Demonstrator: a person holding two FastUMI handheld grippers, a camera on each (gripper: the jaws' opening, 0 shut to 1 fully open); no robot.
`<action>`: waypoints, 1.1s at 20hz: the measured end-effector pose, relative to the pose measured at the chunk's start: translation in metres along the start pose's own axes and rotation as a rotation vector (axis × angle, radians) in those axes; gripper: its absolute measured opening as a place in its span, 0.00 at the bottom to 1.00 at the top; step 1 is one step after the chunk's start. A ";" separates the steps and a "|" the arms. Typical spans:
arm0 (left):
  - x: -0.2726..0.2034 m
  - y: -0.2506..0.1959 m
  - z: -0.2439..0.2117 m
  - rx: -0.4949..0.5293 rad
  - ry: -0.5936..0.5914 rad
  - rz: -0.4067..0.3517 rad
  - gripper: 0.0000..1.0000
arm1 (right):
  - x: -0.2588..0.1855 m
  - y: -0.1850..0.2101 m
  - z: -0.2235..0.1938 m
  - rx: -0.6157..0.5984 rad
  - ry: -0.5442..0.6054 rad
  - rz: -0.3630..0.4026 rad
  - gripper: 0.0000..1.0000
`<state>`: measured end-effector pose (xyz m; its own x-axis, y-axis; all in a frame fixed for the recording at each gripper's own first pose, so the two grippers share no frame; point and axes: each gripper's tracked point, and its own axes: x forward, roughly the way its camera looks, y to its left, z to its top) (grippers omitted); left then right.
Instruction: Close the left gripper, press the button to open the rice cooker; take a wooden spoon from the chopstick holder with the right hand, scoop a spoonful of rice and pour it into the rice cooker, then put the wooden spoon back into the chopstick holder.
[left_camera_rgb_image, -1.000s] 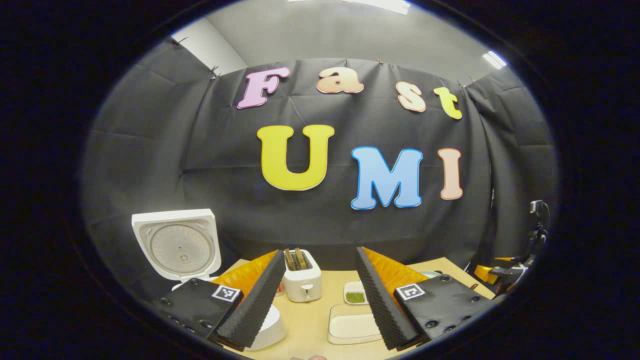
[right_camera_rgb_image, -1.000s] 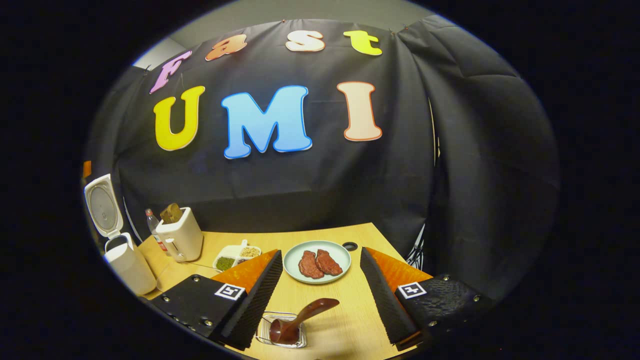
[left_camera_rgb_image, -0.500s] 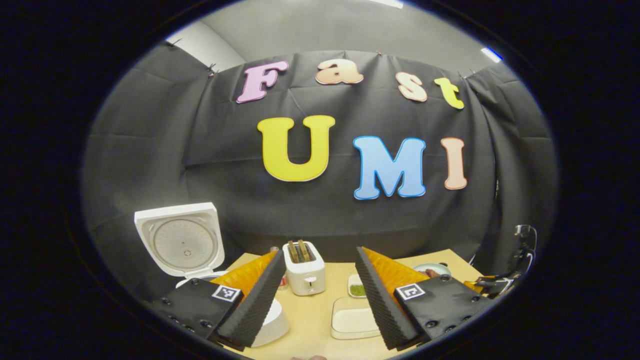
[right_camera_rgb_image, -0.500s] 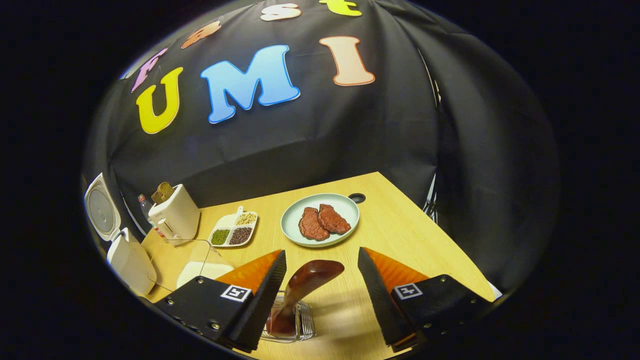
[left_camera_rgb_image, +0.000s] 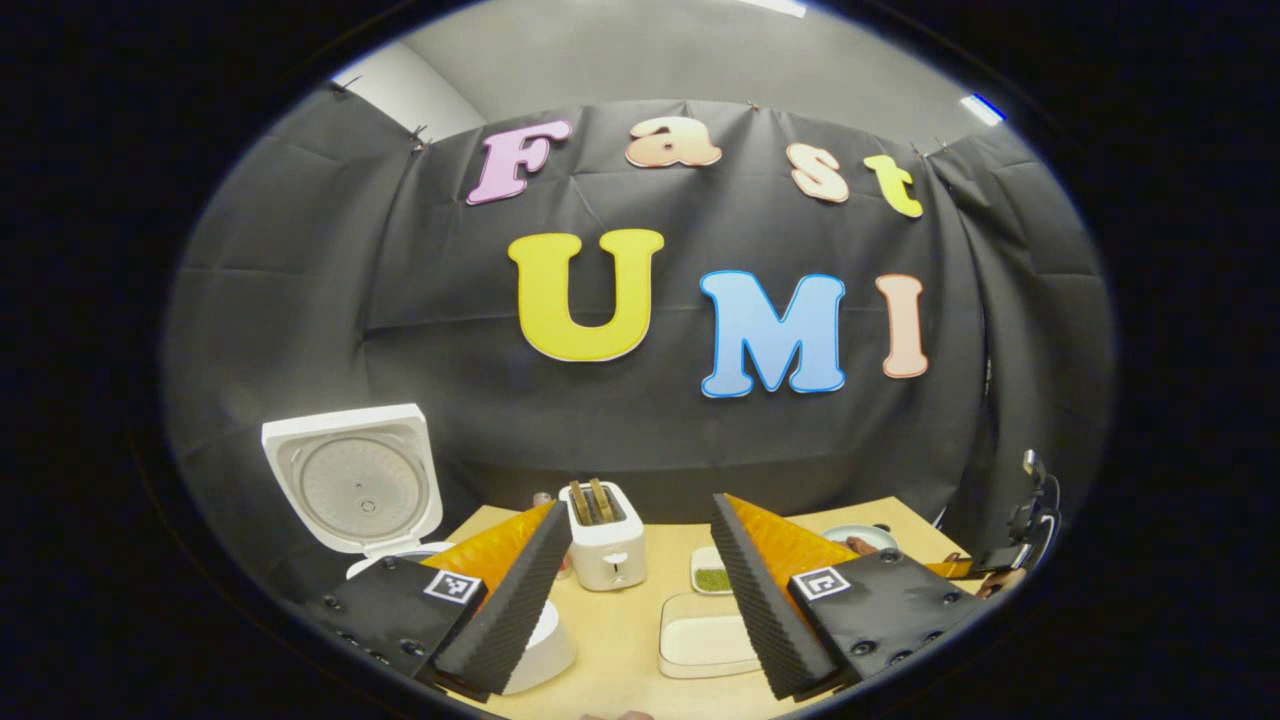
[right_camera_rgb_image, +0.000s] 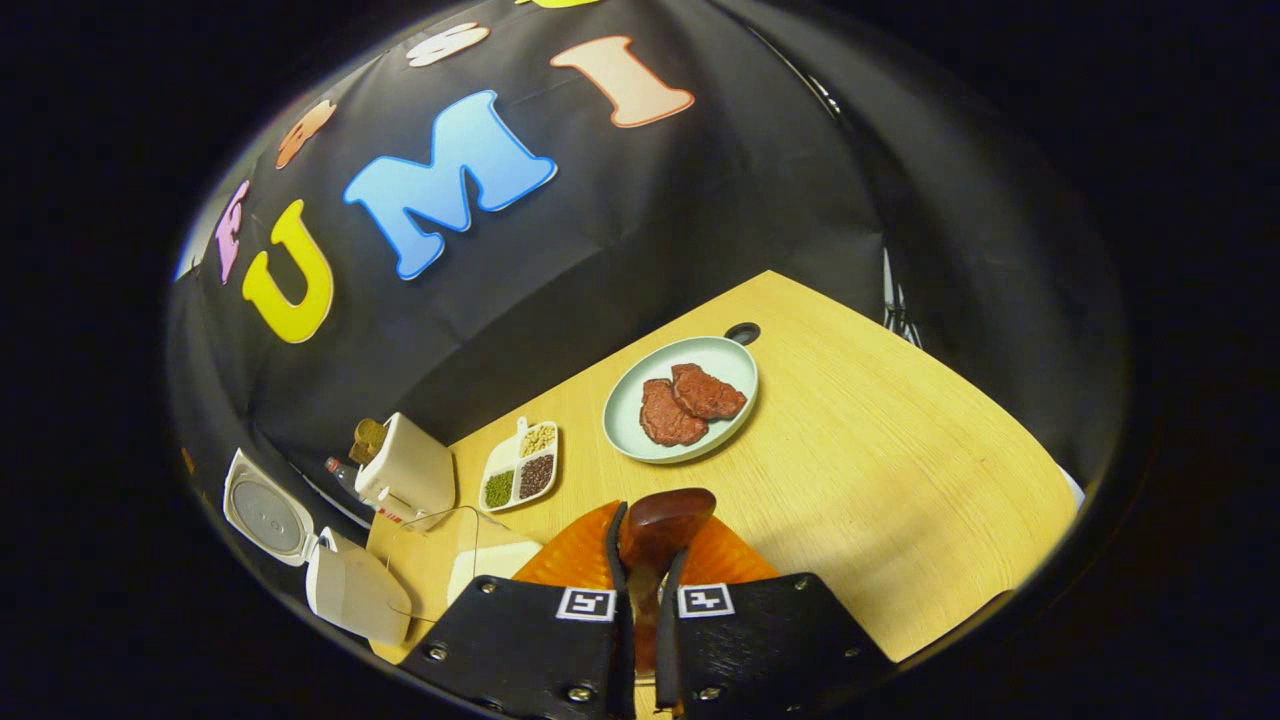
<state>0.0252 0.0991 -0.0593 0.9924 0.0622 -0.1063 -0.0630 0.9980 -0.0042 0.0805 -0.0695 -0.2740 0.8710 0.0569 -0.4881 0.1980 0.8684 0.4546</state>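
Two fingers of my right gripper (right_camera_rgb_image: 642, 585) are pressed together on the handle of the wooden spoon (right_camera_rgb_image: 662, 520), so I judge that the step in hand is taking it out of the chopstick holder. My fingers cover the holder and the bowl of the spoon, so I cannot tell if the spoon is already free. I grip near the top of the handle, probably so that the bowl stays clear for scooping.

My left gripper (left_camera_rgb_image: 640, 585) hangs with its jaws wide apart and holds nothing, above the near part of the table (left_camera_rgb_image: 620, 640). The rice cooker (left_camera_rgb_image: 350, 490) stands at the left with its lid up, so the button step looks done and the pot waits for the rice. In the right gripper view the cooker (right_camera_rgb_image: 330, 580) is far to the left, well apart from the spoon.

I think the white tray (left_camera_rgb_image: 705, 640) holds the rice, but it is partly behind my finger and hard to make out.
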 end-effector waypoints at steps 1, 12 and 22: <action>-0.001 0.002 0.002 0.001 -0.004 -0.002 1.00 | -0.007 0.006 0.002 -0.017 -0.010 0.005 0.09; -0.017 0.034 0.011 -0.030 -0.043 -0.020 1.00 | -0.065 0.126 0.086 -0.171 -0.229 0.164 0.08; -0.015 0.080 0.015 -0.040 -0.051 0.003 0.97 | 0.021 0.230 -0.005 -0.359 -0.116 0.238 0.08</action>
<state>0.0069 0.1782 -0.0427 0.9963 0.0662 -0.0555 -0.0687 0.9967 -0.0441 0.1424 0.1335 -0.1834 0.9221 0.2379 -0.3052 -0.1648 0.9550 0.2465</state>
